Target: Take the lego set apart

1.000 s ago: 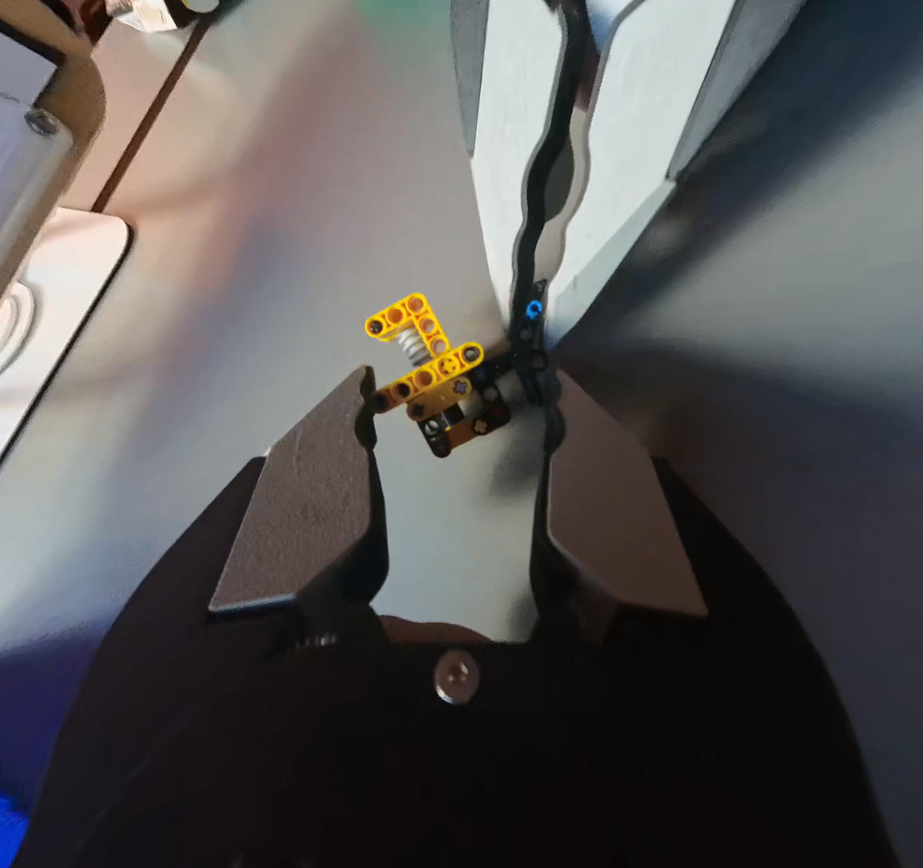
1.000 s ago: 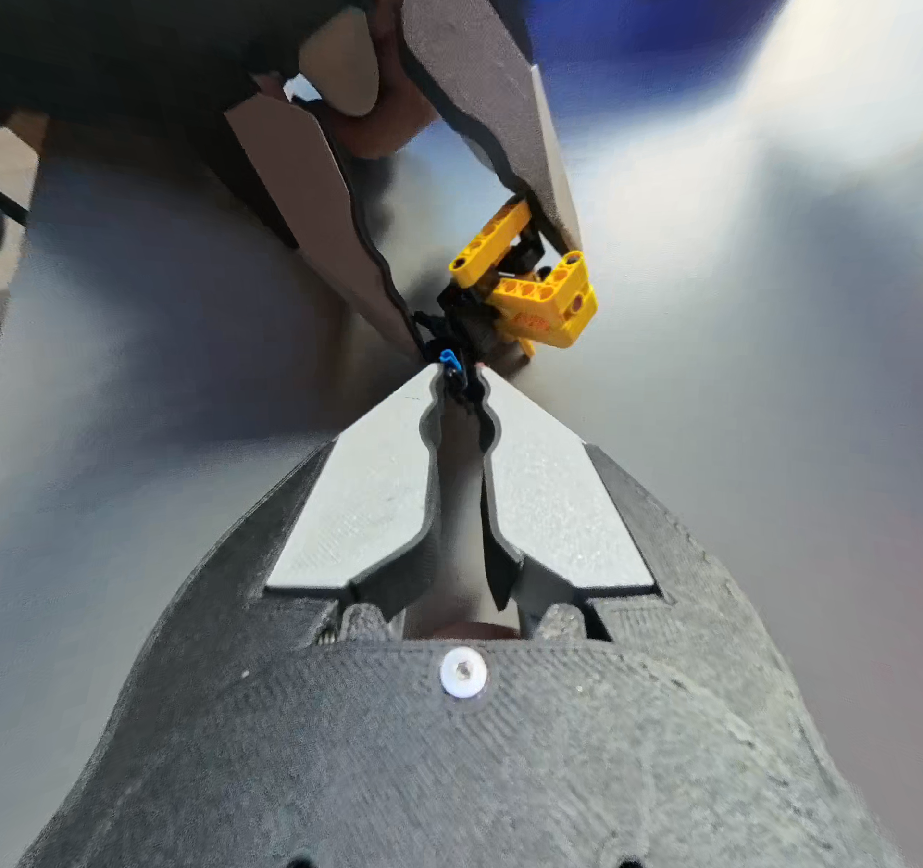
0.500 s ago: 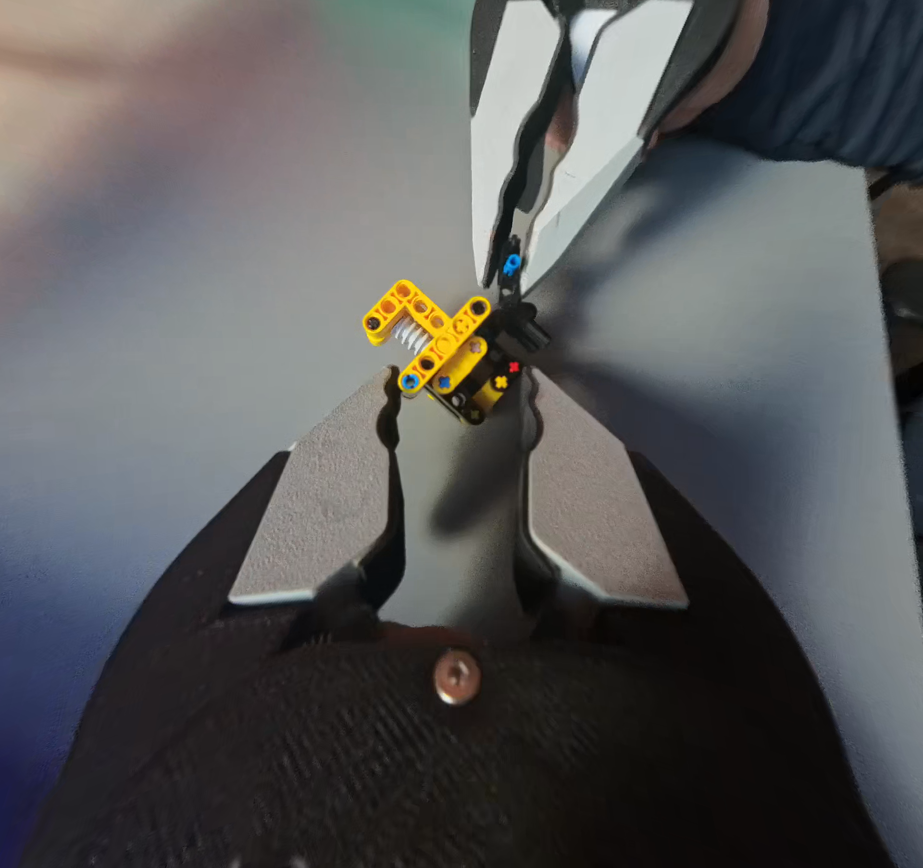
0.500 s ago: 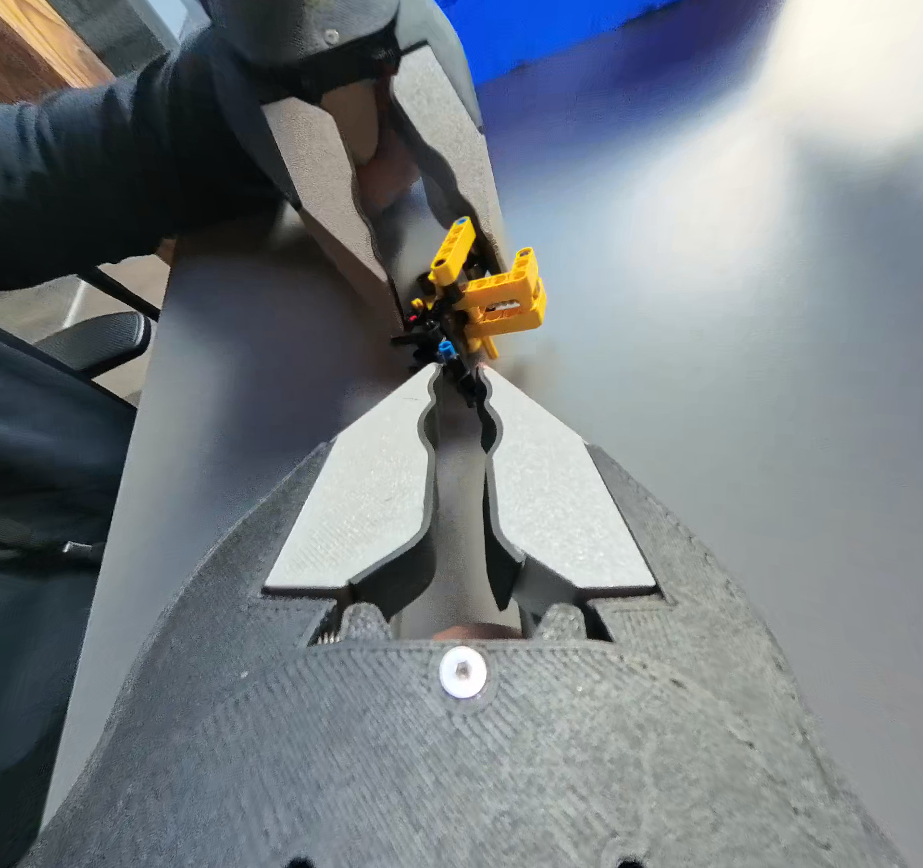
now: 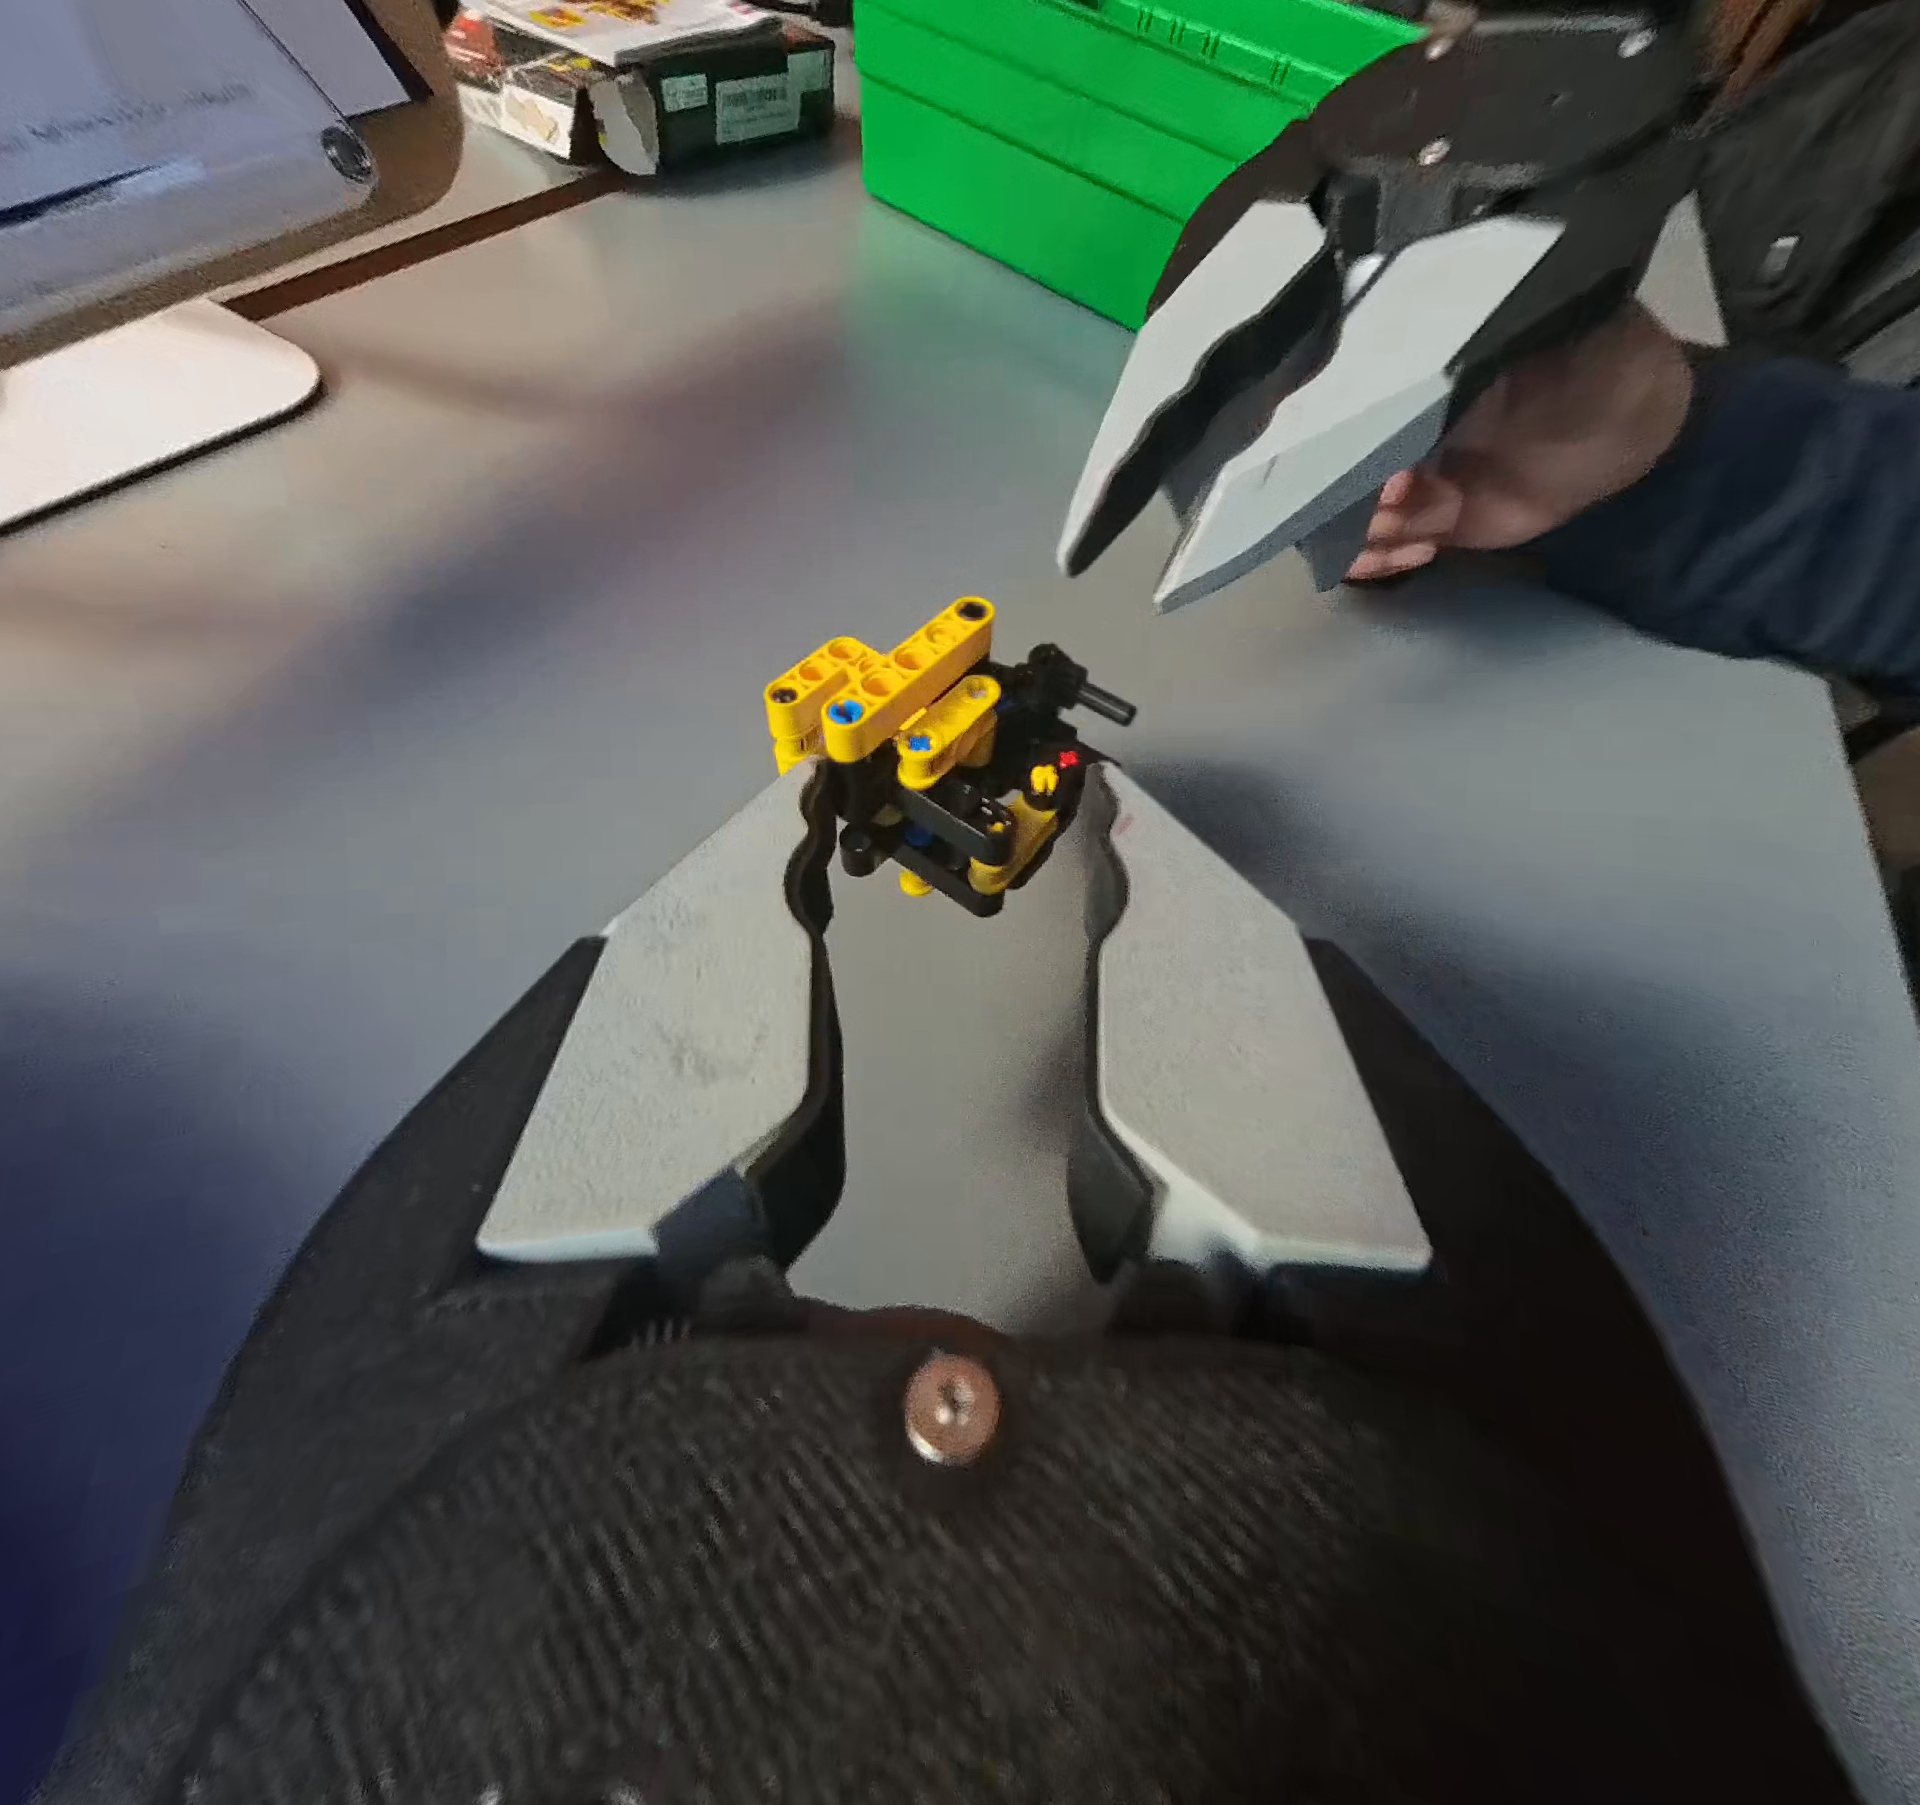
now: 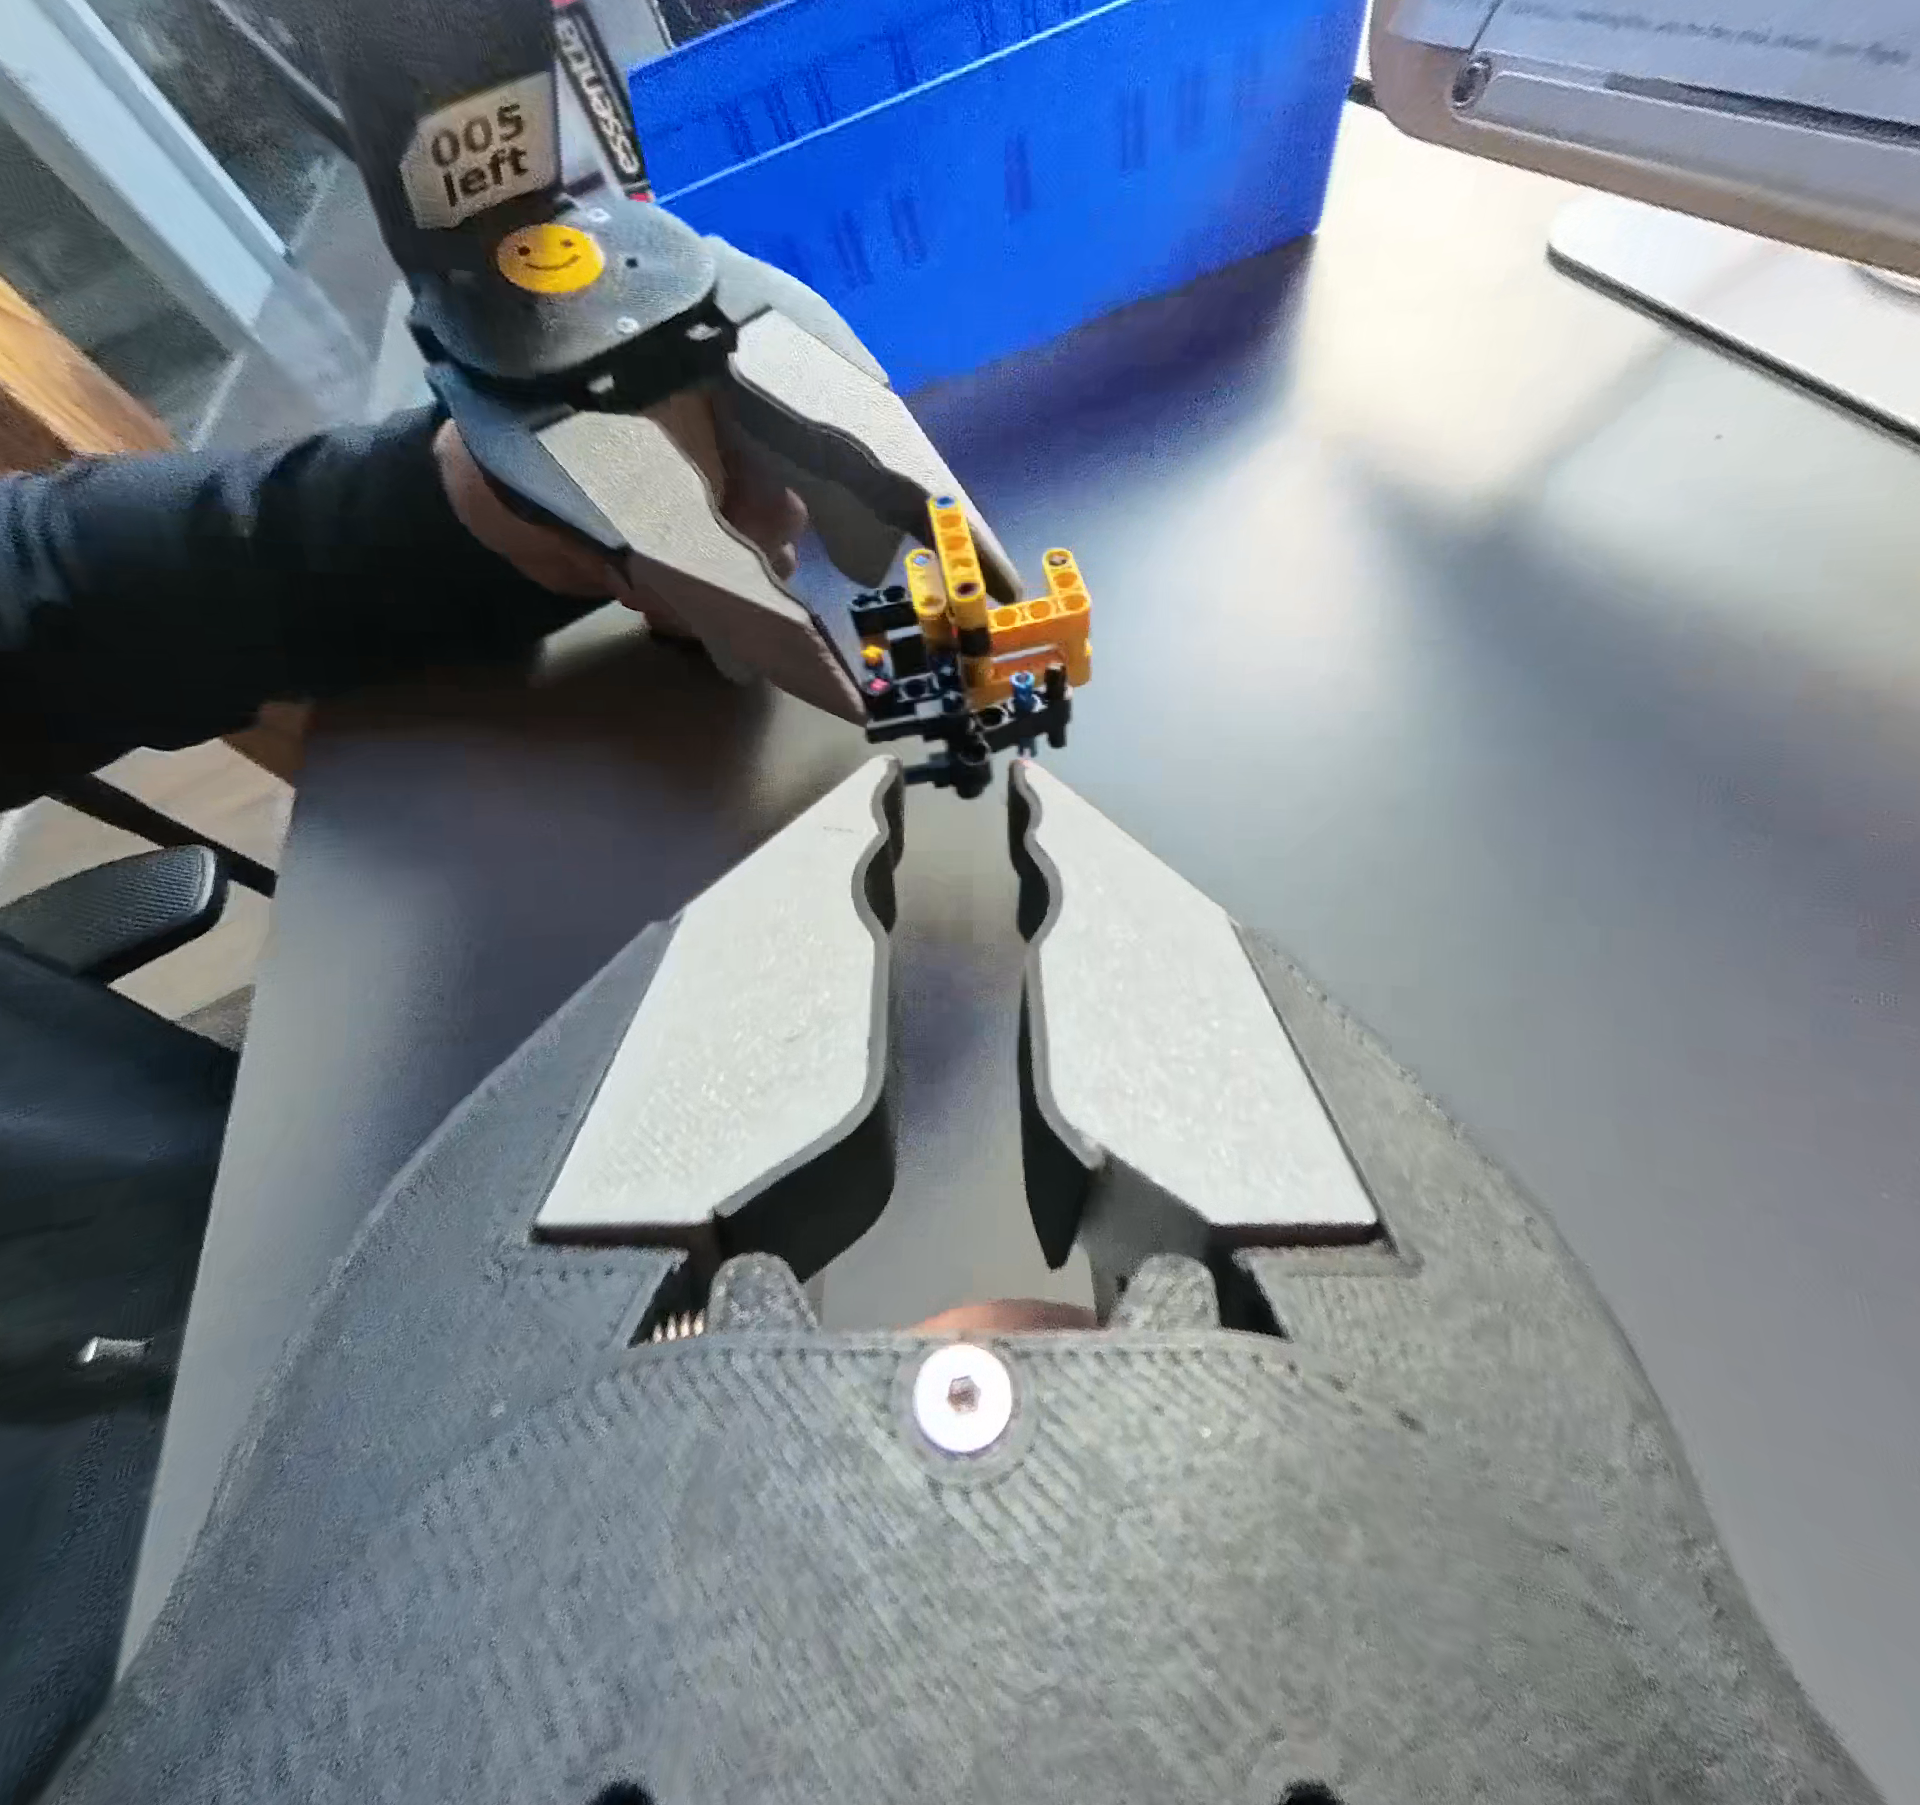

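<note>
The lego set [image 5: 925,758] is a small yellow and black build with blue pins. My left gripper [image 5: 951,794] is shut on its black lower part and holds it just above the grey table [image 5: 520,612]. A black axle sticks out of the set toward the right. My right gripper [image 5: 1117,576] is open a little and empty, apart from the set, above it to the right. In the right wrist view the set [image 6: 977,643] sits in the left gripper [image 6: 914,654], just beyond my right gripper [image 6: 956,773].
A green bin [image 5: 1039,124] stands at the back, with a cardboard box and booklet [image 5: 644,62] to its left. A blue bin [image 6: 987,145] stands behind the left gripper. A monitor base [image 5: 135,394] is at the left. The table edge and a chair [image 6: 104,903] lie behind the left hand. My hands' fingertips stand some 5 cm from each other. From either gripper's tips it is about 30 cm to the monitor base [image 5: 135,394].
My right gripper has opened, let go of the black part with the blue pin, and drawn back from the set. My left gripper has closed on the set and raised it.
</note>
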{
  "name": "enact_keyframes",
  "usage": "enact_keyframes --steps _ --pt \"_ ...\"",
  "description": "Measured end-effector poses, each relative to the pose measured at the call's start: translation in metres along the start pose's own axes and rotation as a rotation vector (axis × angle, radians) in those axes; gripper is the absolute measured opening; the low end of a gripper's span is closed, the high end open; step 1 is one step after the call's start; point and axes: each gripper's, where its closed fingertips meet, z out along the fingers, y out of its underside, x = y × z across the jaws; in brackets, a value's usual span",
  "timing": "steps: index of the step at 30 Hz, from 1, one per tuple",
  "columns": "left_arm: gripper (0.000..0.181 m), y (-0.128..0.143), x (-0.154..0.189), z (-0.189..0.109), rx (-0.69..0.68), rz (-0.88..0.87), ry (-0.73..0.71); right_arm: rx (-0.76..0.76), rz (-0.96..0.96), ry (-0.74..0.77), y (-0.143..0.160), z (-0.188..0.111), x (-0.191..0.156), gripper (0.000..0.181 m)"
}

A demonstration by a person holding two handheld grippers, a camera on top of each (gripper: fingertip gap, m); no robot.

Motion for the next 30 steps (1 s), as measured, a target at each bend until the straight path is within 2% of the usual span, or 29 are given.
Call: enact_keyframes --steps 7,10,13,19,23,26,30 --pt "0.045 0.010 -0.002 0.003 -0.076 0.316 -0.130 -0.103 -0.128 0.056 0.021 0.008 0.006 0.016" --pt "0.045 0.022 -0.001 0.001 -0.132 0.492 -0.120 -0.189 -0.281 0.175 0.035 0.009 0.024 0.020" --pt "0.045 0.030 0.001 -0.004 -0.149 0.594 -0.103 -0.228 -0.358 0.156 0.044 0.016 0.017 0.027" --pt "0.044 0.028 0.000 -0.002 -0.157 0.516 -0.115 -0.232 -0.493 0.186 0.042 0.029 0.003 0.027" --pt "0.045 0.020 0.005 -0.003 -0.112 0.267 -0.050 -0.172 -0.551 0.194 0.032 0.030 -0.006 0.022" --pt "0.045 0.021 0.006 -0.003 -0.120 0.200 -0.023 -0.131 -0.540 0.145 0.027 0.029 -0.017 0.017" --pt "0.045 0.015 0.014 -0.003 -0.076 0.137 0.032 -0.172 -0.513 0.138 0.035 0.034 -0.016 0.017"
